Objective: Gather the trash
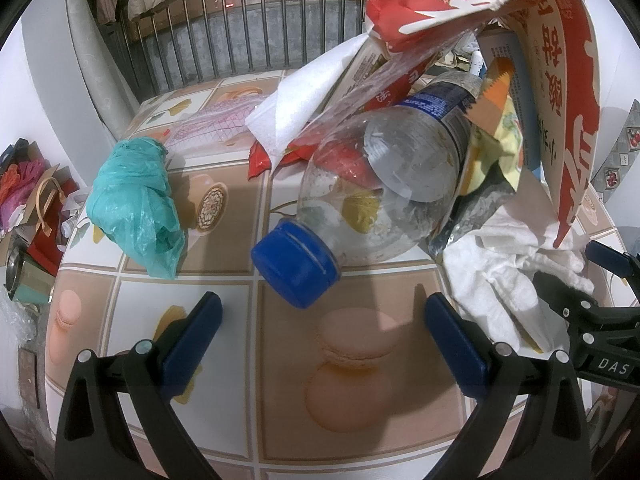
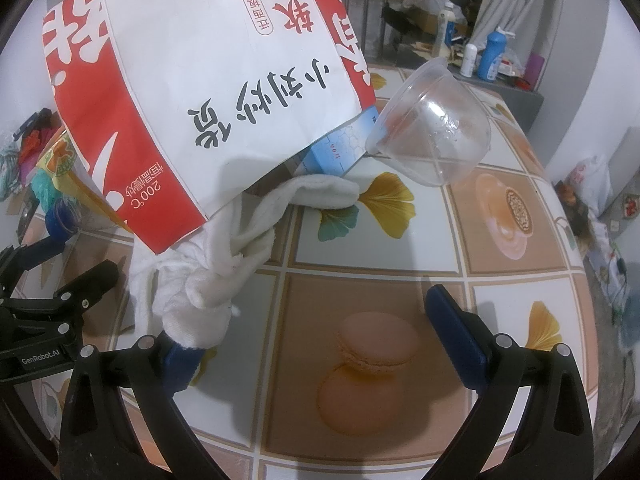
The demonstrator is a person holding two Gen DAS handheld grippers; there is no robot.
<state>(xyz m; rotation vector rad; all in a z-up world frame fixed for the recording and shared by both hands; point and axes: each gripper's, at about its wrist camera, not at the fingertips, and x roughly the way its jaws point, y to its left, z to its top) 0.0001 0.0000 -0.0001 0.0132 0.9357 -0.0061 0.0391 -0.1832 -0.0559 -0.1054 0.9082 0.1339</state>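
The trash is heaped on the patterned table (image 1: 360, 400): a clear plastic bottle (image 1: 380, 188) with a blue cap lies on its side under a red-and-white paper bag (image 2: 208, 92), with a teal plastic bag (image 1: 136, 196) off to its left. White cloth (image 2: 216, 276) is draped over the right gripper's (image 2: 320, 340) left fingertip. Both the left gripper (image 1: 324, 328) and the right one are spread wide, nothing gripped. A clear plastic cup (image 2: 432, 124) is tipped over at the far right.

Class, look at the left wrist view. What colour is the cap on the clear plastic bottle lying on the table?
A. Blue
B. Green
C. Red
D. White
A. The plastic bottle lies on its side on the table, and its cap, pointing toward the open left gripper, is plainly blue.
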